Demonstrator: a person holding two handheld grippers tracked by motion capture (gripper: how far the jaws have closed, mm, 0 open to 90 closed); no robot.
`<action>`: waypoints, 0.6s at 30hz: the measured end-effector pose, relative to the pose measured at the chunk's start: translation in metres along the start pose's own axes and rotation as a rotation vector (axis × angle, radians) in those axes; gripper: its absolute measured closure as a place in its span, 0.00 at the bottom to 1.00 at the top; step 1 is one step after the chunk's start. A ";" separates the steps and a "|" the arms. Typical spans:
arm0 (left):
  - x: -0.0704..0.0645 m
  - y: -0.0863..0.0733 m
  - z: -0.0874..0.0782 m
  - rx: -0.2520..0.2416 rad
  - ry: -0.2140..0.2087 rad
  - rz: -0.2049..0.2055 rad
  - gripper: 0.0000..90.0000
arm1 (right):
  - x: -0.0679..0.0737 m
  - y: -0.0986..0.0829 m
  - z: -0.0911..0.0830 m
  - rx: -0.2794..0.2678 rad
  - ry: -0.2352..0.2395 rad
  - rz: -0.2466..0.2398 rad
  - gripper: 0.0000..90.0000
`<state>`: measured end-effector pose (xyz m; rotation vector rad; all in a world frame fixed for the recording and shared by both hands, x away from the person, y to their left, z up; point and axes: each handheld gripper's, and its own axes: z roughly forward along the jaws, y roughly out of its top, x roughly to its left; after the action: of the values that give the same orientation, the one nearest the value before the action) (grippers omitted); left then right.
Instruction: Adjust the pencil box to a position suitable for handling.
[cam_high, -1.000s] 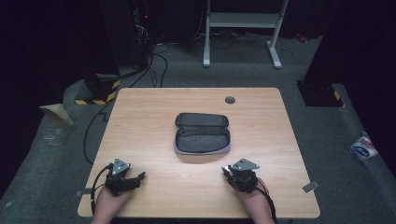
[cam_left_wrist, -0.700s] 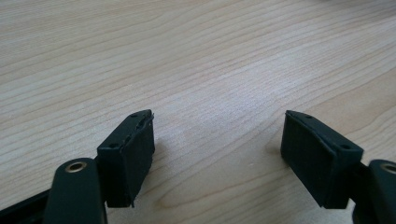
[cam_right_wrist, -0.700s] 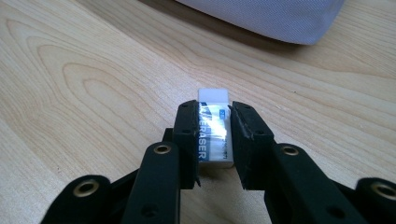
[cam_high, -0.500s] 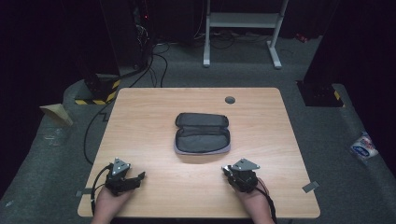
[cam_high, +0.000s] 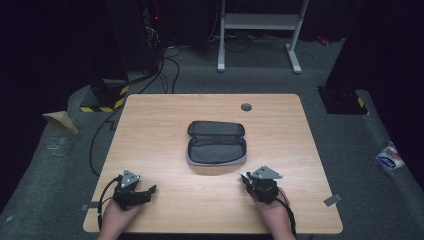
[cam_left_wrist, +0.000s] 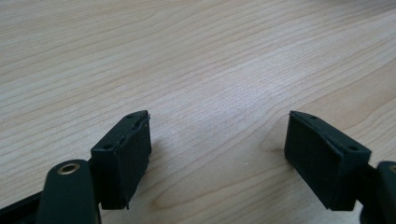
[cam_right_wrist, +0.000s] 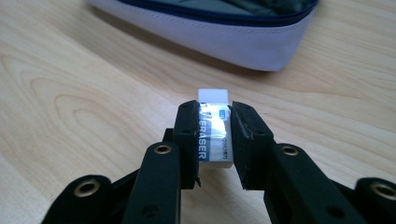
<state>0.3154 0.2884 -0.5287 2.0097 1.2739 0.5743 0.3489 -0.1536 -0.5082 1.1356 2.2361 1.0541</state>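
Observation:
An open pencil case (cam_high: 217, 143), grey inside with a pale lilac outer wall (cam_right_wrist: 219, 35), lies in the middle of the wooden table (cam_high: 165, 130). My right gripper (cam_high: 246, 177) rests near the front right, just in front of the case, shut on a white eraser (cam_right_wrist: 214, 131) with a blue sleeve. The eraser's white end sticks out past the jaw tips, just above the tabletop. Near the front left corner my left gripper (cam_high: 151, 189) lies open, with only bare wood (cam_left_wrist: 215, 116) between its pads.
A small dark round grommet (cam_high: 246, 107) sits near the table's far edge. Cables (cam_high: 100, 145) trail over the floor at the left. A white frame (cam_high: 260, 30) stands behind the table. A white-and-blue packet (cam_high: 389, 157) lies on the floor at the right.

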 end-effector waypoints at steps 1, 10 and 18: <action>0.000 0.000 0.000 -0.001 -0.001 0.001 0.26 | -0.001 0.001 -0.002 -0.006 -0.002 0.011 0.80; -0.001 0.001 0.002 0.013 -0.024 0.017 0.18 | -0.009 0.007 -0.010 -0.044 -0.067 0.061 0.80; -0.001 0.001 0.002 0.015 -0.024 0.019 0.17 | -0.008 0.016 -0.015 -0.064 -0.072 0.067 0.80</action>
<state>0.3175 0.2867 -0.5290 2.0369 1.2489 0.5494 0.3518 -0.1605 -0.4862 1.2097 2.1074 1.0860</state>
